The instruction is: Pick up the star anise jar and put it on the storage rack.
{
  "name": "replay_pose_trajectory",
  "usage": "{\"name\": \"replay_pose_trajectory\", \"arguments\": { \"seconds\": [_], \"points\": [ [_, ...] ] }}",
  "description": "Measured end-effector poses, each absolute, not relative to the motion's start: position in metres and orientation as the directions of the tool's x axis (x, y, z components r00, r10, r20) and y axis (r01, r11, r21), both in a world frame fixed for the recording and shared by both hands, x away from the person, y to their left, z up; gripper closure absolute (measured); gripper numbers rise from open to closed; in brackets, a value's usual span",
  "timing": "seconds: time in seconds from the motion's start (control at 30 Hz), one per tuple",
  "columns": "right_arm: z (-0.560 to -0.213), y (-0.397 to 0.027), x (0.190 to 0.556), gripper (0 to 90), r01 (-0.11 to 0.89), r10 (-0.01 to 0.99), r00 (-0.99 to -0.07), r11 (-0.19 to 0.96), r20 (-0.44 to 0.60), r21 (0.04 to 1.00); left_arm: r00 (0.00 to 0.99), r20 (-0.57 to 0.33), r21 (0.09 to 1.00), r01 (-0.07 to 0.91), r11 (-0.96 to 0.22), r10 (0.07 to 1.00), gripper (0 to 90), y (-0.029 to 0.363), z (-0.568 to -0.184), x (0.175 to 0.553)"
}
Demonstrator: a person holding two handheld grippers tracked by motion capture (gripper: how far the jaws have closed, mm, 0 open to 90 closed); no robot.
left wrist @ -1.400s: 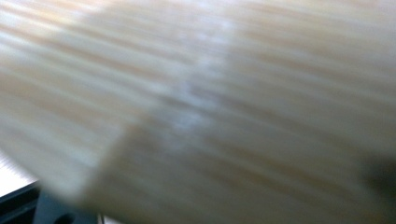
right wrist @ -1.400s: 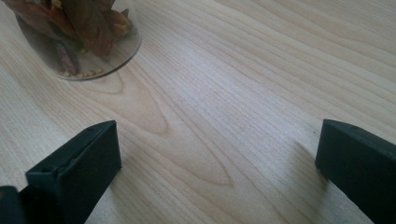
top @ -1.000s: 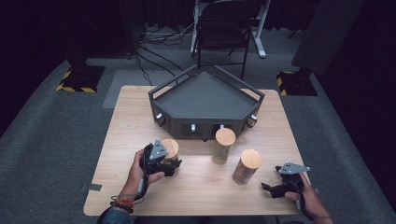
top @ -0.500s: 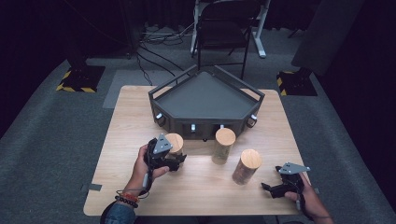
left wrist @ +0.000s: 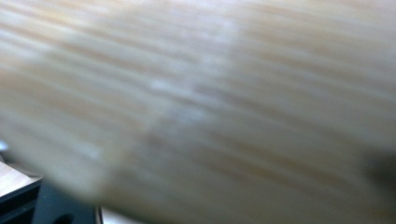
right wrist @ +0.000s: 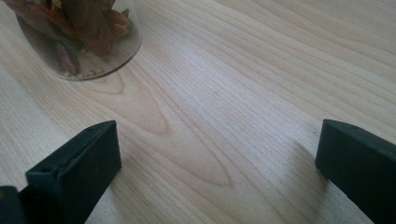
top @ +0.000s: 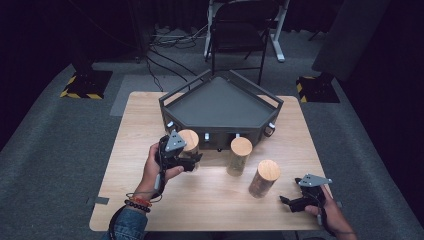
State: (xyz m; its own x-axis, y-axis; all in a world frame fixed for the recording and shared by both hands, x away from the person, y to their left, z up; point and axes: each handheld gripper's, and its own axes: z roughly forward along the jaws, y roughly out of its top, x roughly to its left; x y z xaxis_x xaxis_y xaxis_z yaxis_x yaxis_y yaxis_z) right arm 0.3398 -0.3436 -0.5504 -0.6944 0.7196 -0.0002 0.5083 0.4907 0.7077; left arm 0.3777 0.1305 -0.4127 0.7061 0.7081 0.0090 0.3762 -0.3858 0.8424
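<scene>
Dark room, wooden counter (top: 210, 200): left tool (top: 186, 159) pinching upright jar (top: 189, 145) (tray (top: 220, 107) just behind); right tool (top: 292, 201) spread.

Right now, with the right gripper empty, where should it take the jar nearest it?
Grip the nearest jar around its clear glass side, below the wooden lid, coming in level from the right gripper. It stands upright and round, so open jaws can likely straddle its wall.

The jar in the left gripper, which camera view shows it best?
The high view: the jar shows with its wooden lid, clamped in the left gripper just in front of the dark tray. The left gripper view gives a blurred, pale wood-grained close-up, probably its lid. The right gripper view shows a different jar.
</scene>
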Motion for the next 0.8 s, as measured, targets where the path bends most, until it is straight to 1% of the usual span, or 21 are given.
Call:
{"name": "replay_pose_trajectory", "arguments": {
  "seconds": [0.2,0.33,0.5,0.63,0.8],
  "points": [
    [-0.55,-0.344,0.34,0.0,0.508,0.72,-0.694,0.491,0.0,0.708,0.698,0.016,0.846,0.372,-0.382,0.716,25.1,0.129,-0.397,0.383],
    [-0.55,-0.344,0.34,0.0,0.508,0.72,-0.694,0.491,-0.001,0.708,0.686,0.054,0.847,0.353,-0.397,0.725,25.1,0.128,-0.382,0.388],
    [-0.55,-0.344,0.34,0.0,0.508,0.72,-0.694,0.491,0.0,0.708,0.688,0.053,0.857,0.341,-0.387,0.724,25.1,0.127,-0.367,0.394],
    [-0.55,-0.344,0.34,0.0,0.508,0.72,-0.694,0.491,0.0,0.708,0.687,0.029,0.869,0.343,-0.358,0.727,25.1,0.127,-0.354,0.398],
    [-0.55,-0.344,0.34,0.0,0.508,0.72,-0.694,0.491,0.0,0.708,0.685,0.037,0.871,0.335,-0.359,0.728,25.1,0.125,-0.343,0.401]
  ]
}}
